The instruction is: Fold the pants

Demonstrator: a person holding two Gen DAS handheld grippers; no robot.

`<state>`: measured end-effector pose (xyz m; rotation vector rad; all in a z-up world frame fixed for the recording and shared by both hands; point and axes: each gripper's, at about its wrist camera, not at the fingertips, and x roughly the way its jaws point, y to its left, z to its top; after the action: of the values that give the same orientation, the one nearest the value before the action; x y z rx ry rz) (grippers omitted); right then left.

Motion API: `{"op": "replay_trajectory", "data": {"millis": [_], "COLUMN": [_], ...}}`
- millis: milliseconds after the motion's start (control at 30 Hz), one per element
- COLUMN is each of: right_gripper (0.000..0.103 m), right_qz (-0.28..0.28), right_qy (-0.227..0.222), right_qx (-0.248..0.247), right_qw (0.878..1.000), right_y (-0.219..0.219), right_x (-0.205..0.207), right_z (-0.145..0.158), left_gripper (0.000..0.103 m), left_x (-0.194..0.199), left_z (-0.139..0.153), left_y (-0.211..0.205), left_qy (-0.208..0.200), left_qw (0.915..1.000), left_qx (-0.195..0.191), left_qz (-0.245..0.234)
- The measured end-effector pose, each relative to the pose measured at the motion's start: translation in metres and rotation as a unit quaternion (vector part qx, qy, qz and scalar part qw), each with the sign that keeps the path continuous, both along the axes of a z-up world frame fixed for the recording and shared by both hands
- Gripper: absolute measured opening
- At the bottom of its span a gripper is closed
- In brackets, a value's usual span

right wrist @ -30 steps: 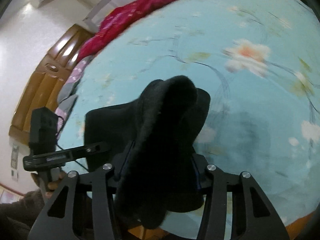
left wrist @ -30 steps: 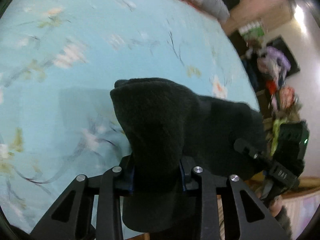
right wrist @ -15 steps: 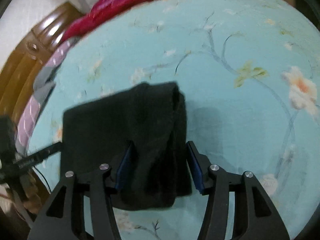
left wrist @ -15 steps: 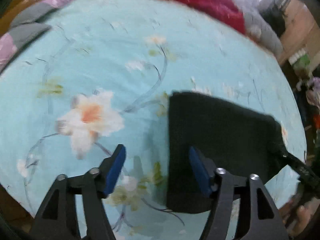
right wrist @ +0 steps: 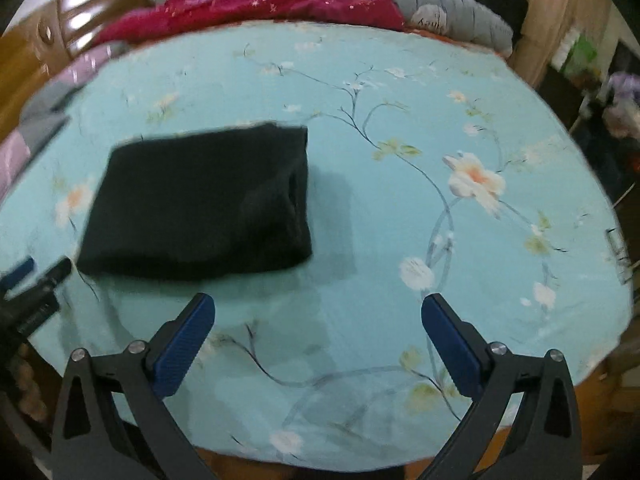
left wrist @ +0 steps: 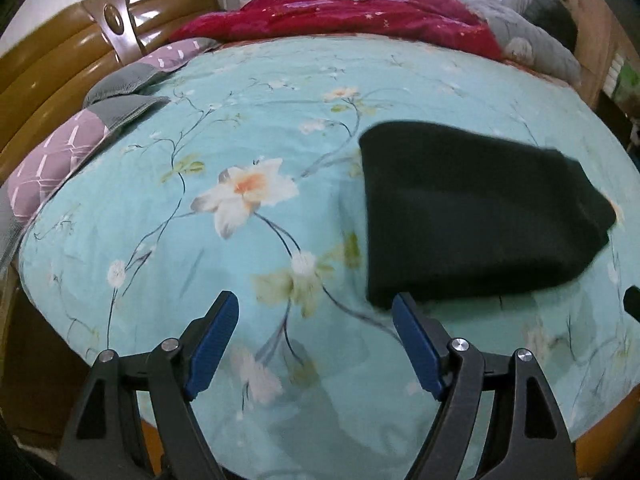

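Observation:
The black pants (left wrist: pixel 476 216) lie folded into a thick rectangle on the light blue flowered bed sheet (left wrist: pixel 240 128). In the left wrist view my left gripper (left wrist: pixel 316 306) hovers near the front left corner of the bundle, its jaws opening and nothing between the blue pads. In the right wrist view the pants (right wrist: pixel 204 204) lie left of centre, and my right gripper (right wrist: pixel 318 308) stands back from their front right corner. Its jaws are opening wide over bare sheet. The other gripper's tip (right wrist: pixel 38 276) shows at the left edge.
A red quilt (left wrist: pixel 344 16) and a grey padded garment (left wrist: pixel 532 44) are heaped along the far side of the bed. Grey and purple pillows (left wrist: pixel 76 136) lie by the brown headboard (left wrist: pixel 60 52) at the left. Cluttered furniture (right wrist: pixel 600 92) stands to the right.
Both grippers let go of the black pants and pulled back toward the near edge of the bed. The pants, held bunched up a second ago, now lie flat and folded on the sheet.

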<state>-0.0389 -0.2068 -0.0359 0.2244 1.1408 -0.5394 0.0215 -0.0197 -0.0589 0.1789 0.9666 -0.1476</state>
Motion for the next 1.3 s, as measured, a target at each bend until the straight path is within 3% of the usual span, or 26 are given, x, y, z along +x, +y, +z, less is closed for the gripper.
{"op": "replay_trajectory", "data": {"millis": [200, 400, 700, 1300], "right_gripper": [0.103, 0.103, 0.103, 0.103], "right_qz": [0.008, 0.002, -0.01, -0.033], "right_qy": [-0.024, -0.042, -0.069, -0.053], "right_qx": [-0.027, -0.043, -0.01, -0.029], "right_qw": [0.999, 0.998, 0.998, 0.998], "right_y": [0.014, 0.015, 0.002, -0.002], "right_x": [-0.025, -0.037, -0.052, -0.057], "right_z": [0.014, 0.022, 0.018, 0.011], "left_gripper": [0.08, 0.08, 0.08, 0.08], "left_x": [-0.026, -0.038, -0.044, -0.049], "left_z": [0.005, 0.012, 0.016, 0.018], "left_y": [-0.018, -0.033, -0.043, -0.059], "left_qy": [-0.023, -0.021, -0.002, 0.022], "left_qw": [0.9984, 0.9972, 0.9982, 0.9945], "left_qx": [0.04, 0.052, 0.032, -0.015], "left_qz": [-0.031, -0.051, -0.05, -0.101]}}
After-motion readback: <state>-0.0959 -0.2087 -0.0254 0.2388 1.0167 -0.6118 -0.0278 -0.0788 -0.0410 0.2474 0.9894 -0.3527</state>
